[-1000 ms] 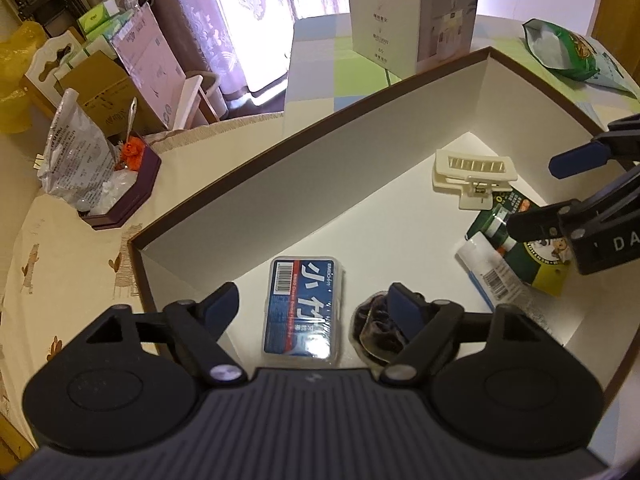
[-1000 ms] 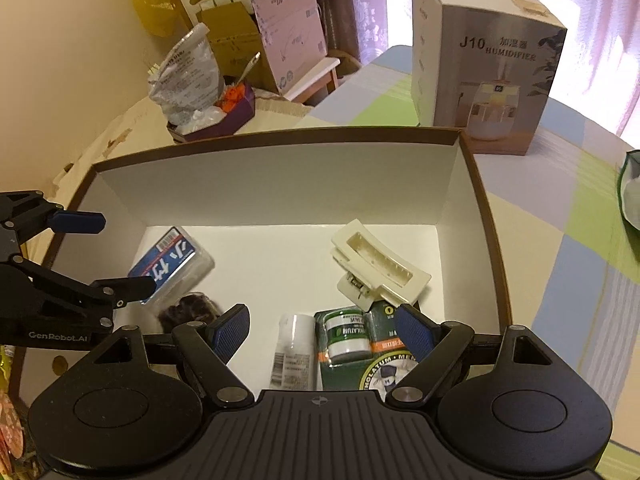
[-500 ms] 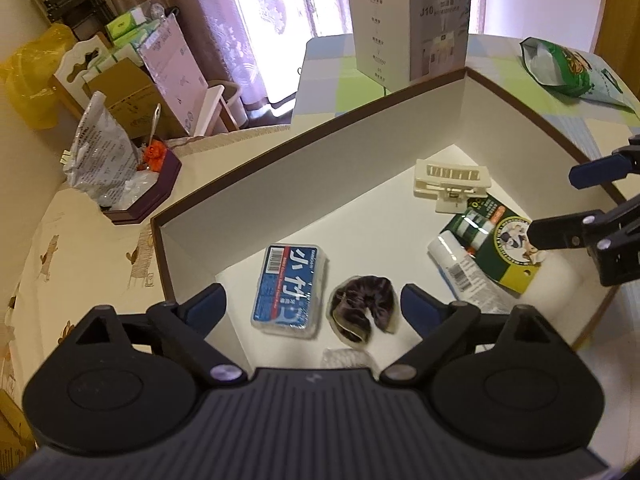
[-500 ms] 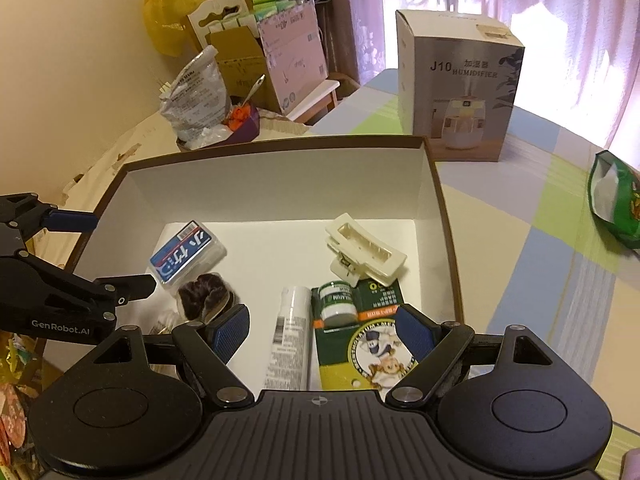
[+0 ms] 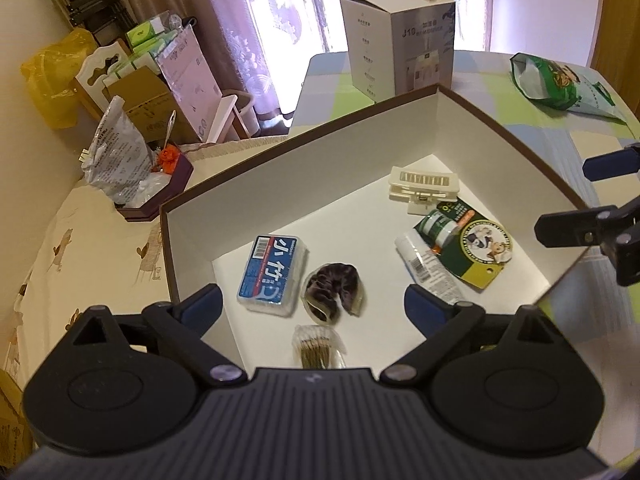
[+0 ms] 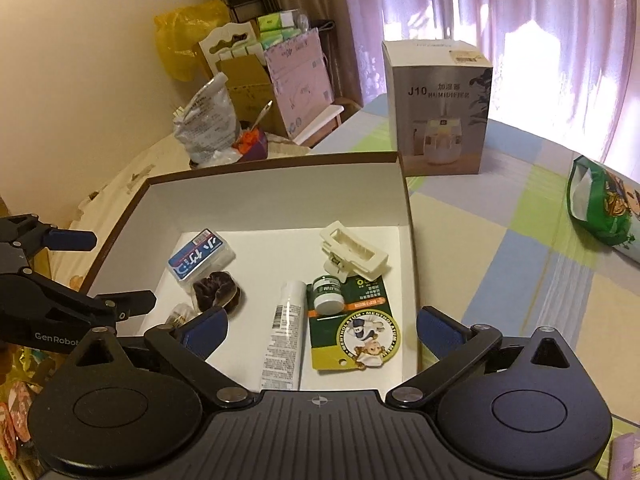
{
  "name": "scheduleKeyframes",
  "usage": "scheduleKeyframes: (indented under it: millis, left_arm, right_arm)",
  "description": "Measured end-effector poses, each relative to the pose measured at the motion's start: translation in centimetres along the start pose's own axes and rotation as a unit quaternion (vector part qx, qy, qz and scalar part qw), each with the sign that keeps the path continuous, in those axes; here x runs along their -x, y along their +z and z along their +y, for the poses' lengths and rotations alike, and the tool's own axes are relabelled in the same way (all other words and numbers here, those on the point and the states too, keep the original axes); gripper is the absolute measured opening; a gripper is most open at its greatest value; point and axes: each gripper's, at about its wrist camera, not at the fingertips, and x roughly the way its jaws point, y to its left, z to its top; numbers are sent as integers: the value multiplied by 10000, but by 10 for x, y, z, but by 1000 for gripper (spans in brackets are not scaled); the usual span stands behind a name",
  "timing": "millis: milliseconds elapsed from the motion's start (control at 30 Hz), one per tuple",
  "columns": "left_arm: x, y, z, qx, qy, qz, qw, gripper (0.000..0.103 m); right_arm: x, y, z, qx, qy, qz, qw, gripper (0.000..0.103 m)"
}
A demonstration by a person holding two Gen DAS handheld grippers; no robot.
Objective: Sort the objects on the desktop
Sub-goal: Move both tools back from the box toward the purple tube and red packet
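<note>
On the checked worktop (image 6: pixel 500 248) the open box (image 6: pixel 408 216) holds the floss case (image 5: pixel 274 276), scrunchie (image 5: pixel 334 294) and tube (image 6: pixel 282 336), while the left gripper (image 5: pixel 312 308) and right gripper (image 6: pixel 322 330) hover wide and empty, best lowered straight over one item.

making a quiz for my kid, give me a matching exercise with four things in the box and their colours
Things:
1. hair clip
2. scrunchie
3. floss pick case
4. small jar

Colours:
A. dark brown
B. green lid, white body
C. cream
D. clear with a blue label

Pairs: 1-C, 2-A, 3-D, 4-B
</note>
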Motion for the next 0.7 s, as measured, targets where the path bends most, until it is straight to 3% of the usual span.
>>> scheduleKeyframes:
  millis: [533,700]
  left_arm:
    - [47,-25,-32,135,8,-180,9997,98]
    - [54,-33,-51,58,-102,-158,9998,98]
  right_arm:
    - [47,-39,-9,-127,203,-180,9996,103]
    - [64,-59,-23,-262,67,-173,9995,103]
